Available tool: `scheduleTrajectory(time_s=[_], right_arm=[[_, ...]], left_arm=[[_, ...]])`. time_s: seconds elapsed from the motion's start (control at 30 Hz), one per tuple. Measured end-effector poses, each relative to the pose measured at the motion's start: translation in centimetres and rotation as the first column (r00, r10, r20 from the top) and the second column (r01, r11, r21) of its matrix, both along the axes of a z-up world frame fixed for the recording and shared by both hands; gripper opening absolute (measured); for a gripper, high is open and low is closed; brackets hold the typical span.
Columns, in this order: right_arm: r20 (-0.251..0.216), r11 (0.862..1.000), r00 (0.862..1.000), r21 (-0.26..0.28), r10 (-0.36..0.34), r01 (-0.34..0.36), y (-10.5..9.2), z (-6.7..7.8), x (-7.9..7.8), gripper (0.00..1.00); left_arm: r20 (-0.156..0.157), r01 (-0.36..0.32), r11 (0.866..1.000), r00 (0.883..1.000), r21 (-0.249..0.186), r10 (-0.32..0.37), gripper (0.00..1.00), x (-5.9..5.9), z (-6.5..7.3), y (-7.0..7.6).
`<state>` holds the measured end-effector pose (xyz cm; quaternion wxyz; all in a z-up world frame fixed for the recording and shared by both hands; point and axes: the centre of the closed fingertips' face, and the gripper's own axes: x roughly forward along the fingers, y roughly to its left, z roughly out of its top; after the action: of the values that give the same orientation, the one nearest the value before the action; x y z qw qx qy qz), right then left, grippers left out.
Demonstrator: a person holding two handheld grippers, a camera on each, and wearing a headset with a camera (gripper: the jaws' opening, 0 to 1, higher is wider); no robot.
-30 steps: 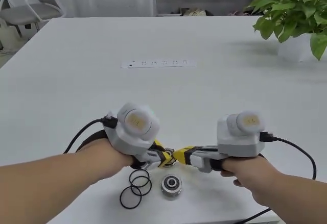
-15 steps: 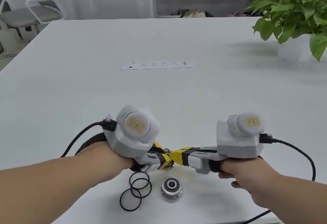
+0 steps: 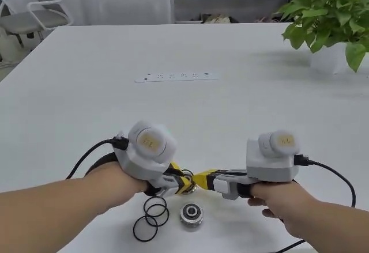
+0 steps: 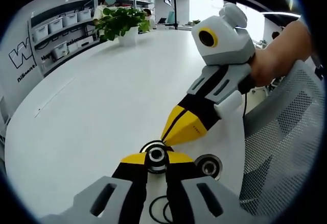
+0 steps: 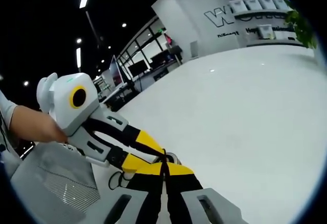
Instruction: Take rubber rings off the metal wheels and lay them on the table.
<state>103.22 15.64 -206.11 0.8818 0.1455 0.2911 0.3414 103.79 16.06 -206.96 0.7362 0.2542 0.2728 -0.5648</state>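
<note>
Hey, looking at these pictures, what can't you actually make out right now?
Head view: the held wheel is mostly hidden by the fingers of the left gripper and right gripper.
Right gripper view: whether the shut fingers grip anything; they cover the contact themselves.
Left gripper view: the loose rings are cut off at the bottom edge.

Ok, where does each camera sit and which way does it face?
Head view: on the headset, looking down at the table; forearms, left gripper, right gripper show.
Left gripper view: on the left gripper, looking along its jaws at the held wheel.
Right gripper view: on the right gripper, facing the left.
Both share that wheel.
</note>
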Motion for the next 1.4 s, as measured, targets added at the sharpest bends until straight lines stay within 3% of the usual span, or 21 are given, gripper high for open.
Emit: scheduleTrajectory(time_s=[0.1, 0.27, 0.77, 1.4], right_arm=[[-0.001, 1.000, 1.000, 0.000, -0.003, 0.003, -0.1, 0.0, -0.1, 0.00], [-0.002, 1.000, 1.000, 0.004, -0.003, 0.003, -0.1, 0.1, -0.1, 0.00], [0.010, 1.000, 1.000, 0.018, 0.000, 0.000, 0.0, 1.1, -0.2, 0.00], [0.034, 0.998, 0.999, 0.036, 0.042, -0.043, 1.3, 3.2, -0.4, 0.00]], left_arm=[[0.015, 0.025, 1.000, 1.000, 0.012, -0.025, 0.10, -0.1, 0.1, 0.1], [0.009, 0.042, 0.999, 0.999, 0.001, -0.042, 0.15, -0.6, 0.6, 0.3], [0.013, 0.037, 0.996, 0.999, -0.081, -0.036, 0.34, -0.7, 3.7, 1.4], [0.017, 0.010, 0.984, 1.000, -0.176, -0.007, 0.49, -1.5, 7.4, 3.5]])
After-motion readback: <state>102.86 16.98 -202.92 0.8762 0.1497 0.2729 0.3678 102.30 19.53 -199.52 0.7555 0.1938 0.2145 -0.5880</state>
